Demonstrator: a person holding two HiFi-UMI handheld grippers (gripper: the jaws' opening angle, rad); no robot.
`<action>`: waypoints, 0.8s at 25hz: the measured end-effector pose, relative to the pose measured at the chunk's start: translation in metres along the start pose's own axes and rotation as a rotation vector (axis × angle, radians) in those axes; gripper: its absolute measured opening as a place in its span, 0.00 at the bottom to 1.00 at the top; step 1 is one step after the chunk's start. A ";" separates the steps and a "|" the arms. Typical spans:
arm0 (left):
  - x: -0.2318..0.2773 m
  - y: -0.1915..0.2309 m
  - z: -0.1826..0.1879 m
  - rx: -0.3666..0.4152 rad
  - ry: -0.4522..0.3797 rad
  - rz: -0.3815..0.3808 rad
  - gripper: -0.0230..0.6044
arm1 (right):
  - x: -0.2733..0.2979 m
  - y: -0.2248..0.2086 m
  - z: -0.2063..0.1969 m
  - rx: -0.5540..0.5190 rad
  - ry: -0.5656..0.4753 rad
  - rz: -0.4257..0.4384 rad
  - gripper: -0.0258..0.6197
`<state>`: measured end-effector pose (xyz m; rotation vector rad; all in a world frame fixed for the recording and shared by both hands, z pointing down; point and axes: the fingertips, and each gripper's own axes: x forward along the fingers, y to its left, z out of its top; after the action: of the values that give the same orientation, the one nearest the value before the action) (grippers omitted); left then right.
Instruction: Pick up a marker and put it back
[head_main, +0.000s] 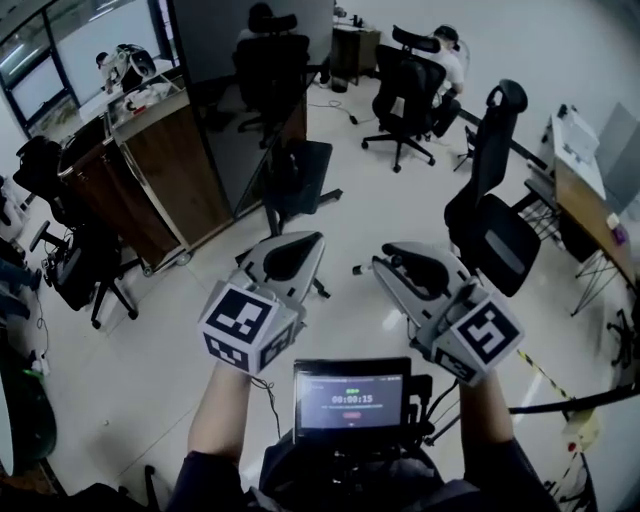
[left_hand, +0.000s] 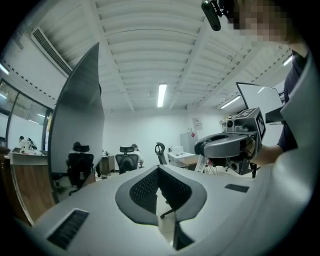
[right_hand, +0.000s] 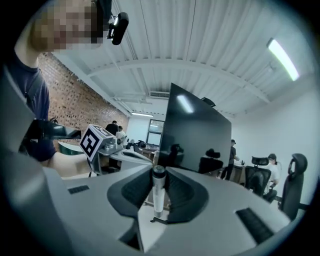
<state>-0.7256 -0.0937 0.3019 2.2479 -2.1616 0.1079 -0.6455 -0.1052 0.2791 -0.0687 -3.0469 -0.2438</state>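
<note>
A white marker (right_hand: 158, 195) with a grey cap stands upright between the dark pads of my right gripper (right_hand: 159, 186), which is shut on it. In the head view the right gripper (head_main: 392, 262) is held up in the air at the right, pointing forward, and the marker is hidden there. My left gripper (head_main: 300, 246) is held level beside it at the left. Its jaws (left_hand: 159, 176) meet at the tips with nothing between them. Each gripper shows in the other's view, the right gripper (left_hand: 227, 145) and the left gripper's marker cube (right_hand: 96, 141).
A small screen (head_main: 350, 398) with a timer sits below the grippers at my chest. Black office chairs (head_main: 490, 215) stand on the pale floor ahead. A dark upright panel (head_main: 215, 90) and a wooden counter (head_main: 150, 170) are at the left, a desk (head_main: 590, 200) at the right.
</note>
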 end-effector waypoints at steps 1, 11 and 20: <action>0.009 -0.005 0.003 -0.010 -0.009 -0.010 0.04 | -0.007 -0.007 -0.002 0.005 0.006 -0.013 0.18; 0.069 -0.044 0.009 0.012 -0.013 -0.050 0.04 | -0.052 -0.054 -0.016 0.016 -0.008 -0.067 0.18; 0.080 -0.045 0.011 0.035 0.002 -0.012 0.04 | -0.060 -0.086 -0.033 0.057 -0.011 -0.086 0.18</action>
<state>-0.6777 -0.1725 0.2979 2.2776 -2.1616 0.1495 -0.5874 -0.1971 0.2926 0.0645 -3.0695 -0.1632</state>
